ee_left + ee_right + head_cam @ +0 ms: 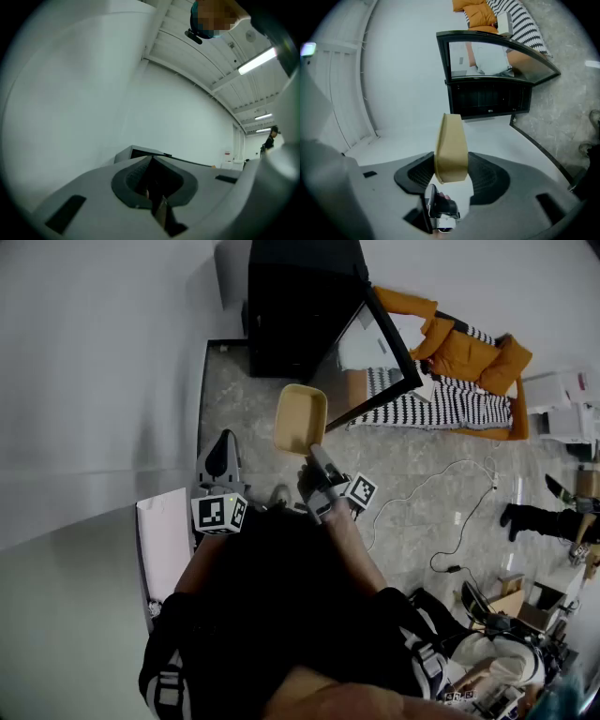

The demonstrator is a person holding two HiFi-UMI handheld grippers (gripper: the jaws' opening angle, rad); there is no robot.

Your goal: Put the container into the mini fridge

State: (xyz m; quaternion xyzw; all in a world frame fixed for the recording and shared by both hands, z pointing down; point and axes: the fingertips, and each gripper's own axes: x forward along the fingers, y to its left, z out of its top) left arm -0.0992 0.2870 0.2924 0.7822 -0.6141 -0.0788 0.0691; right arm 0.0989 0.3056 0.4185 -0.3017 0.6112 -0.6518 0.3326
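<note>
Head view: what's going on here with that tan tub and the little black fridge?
A person holds a gripper in each hand. The right gripper grips a tan container, held in the air before the mini fridge, whose glass door stands open. The container is not yet inside. The left gripper is off to the side, its fingers together with nothing between them.

Below me the grey speckled floor (pixel 412 460) carries the black mini fridge (pixel 295 310), standing against the wall (pixel 94 352). A striped mat (pixel 450 407) lies just beside it, and a white cable (pixel 459 462) trails nearer me.
</note>
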